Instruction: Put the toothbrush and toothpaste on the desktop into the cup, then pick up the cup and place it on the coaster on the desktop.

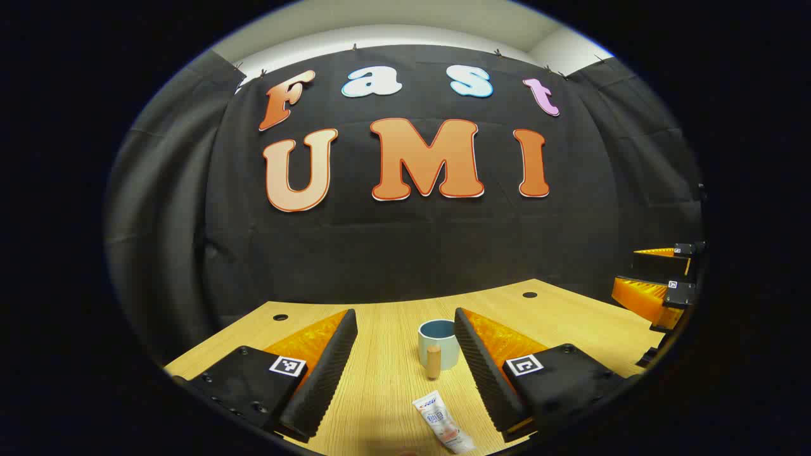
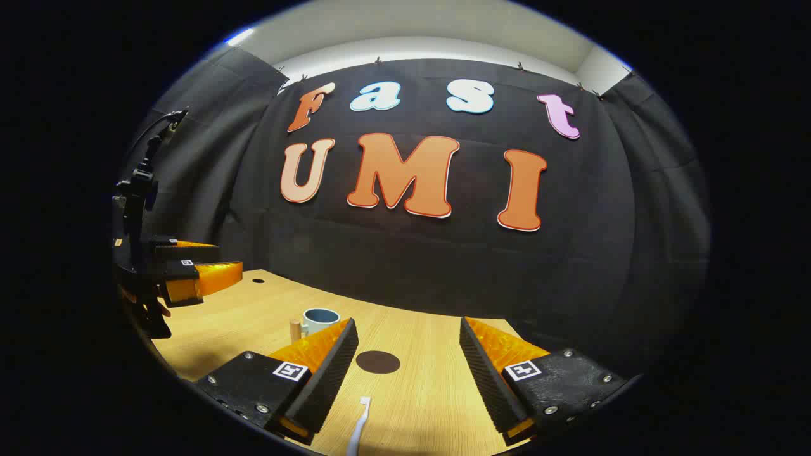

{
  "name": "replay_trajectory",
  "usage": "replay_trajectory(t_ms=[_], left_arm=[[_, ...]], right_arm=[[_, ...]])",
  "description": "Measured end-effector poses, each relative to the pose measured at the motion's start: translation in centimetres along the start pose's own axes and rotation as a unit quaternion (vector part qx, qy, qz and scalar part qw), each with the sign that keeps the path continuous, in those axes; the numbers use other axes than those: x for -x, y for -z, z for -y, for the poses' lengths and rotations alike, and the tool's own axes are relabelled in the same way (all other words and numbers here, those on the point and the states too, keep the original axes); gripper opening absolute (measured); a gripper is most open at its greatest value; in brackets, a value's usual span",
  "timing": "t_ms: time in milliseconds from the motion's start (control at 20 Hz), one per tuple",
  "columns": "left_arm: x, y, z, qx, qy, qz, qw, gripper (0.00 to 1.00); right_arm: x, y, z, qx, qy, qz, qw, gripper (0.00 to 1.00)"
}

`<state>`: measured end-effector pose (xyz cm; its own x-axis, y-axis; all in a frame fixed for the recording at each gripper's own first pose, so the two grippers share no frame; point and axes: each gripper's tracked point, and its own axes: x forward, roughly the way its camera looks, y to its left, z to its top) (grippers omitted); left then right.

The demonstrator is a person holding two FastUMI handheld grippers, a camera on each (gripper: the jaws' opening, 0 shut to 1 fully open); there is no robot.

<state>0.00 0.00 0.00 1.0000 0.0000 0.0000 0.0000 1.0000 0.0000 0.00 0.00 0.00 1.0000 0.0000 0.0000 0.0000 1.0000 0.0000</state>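
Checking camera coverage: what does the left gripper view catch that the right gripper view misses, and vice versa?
Left gripper view: the toothpaste tube lying flat between the open left gripper fingers, cap toward the cup. Right gripper view: the white toothbrush and the dark round coaster between the open right gripper fingers. Both: the blue cup with its wooden handle, and the wooden desktop.

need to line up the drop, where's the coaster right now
In the right gripper view the dark round coaster lies flat on the desktop, between that gripper's open fingers, just right of the cup and beyond the toothbrush.
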Motion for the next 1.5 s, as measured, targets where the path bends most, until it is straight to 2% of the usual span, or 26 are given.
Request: replay_trajectory(t_ms=[550, 900, 1050, 1250, 1500], left_arm=[[0.5, -0.7, 1.2, -0.004, -0.004, 0.002, 1.000, 0.99], [0.1, 0.4, 2.6, 0.033, 0.030, -0.033, 0.998, 0.99], [-0.2, 3.0, 3.6, 0.048, 0.054, -0.084, 0.994, 0.99], [-0.9, 7.2, 3.5, 0.051, 0.049, -0.164, 0.984, 0.99], [-1.7, 12.0, 3.9, 0.075, 0.044, -0.270, 0.959, 0.99]], right_arm=[[-0.1, 0.6, -1.1, -0.019, -0.019, -0.016, 1.000, 0.97], [-0.4, 1.6, -1.2, -0.029, -0.024, -0.038, 0.999, 0.97], [-0.3, 2.8, -0.8, -0.045, -0.022, -0.065, 0.997, 0.97], [-0.3, 3.9, 0.1, -0.041, -0.011, -0.091, 0.995, 0.97], [-0.2, 6.0, 0.4, -0.067, -0.017, -0.156, 0.985, 0.97]])
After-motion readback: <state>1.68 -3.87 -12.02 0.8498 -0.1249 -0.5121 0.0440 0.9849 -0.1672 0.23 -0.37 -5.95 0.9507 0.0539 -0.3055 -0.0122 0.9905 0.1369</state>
